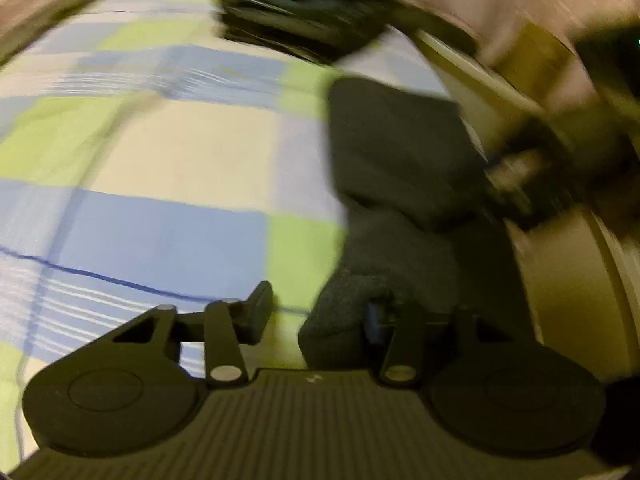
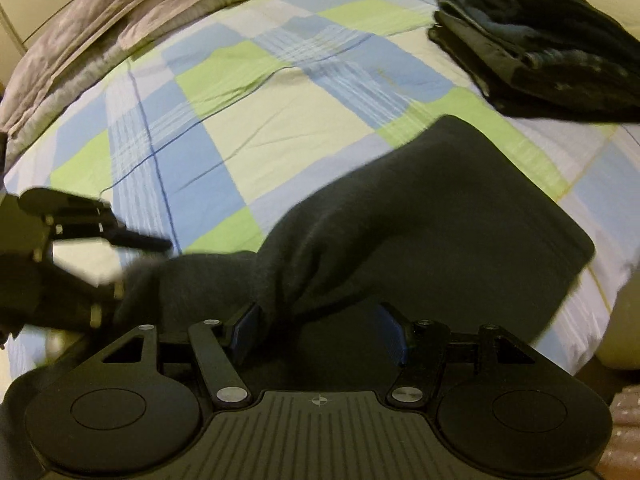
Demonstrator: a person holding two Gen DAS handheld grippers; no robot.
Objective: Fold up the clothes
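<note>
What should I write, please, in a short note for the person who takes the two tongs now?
Left tongs: open, at the near end of the dark grey knitted garment, not gripping it.
Right tongs: open, bunched cloth between the pads, not pressed.
Garment lies on the blue, green and cream checked bedcover.
Done: a stack of folded dark clothes at the far side.
Left: fold this garment and add it to the stack.

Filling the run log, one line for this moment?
step: fold dark garment; left gripper: open, at garment edge; right gripper: astride bunched garment, grip unclear
</note>
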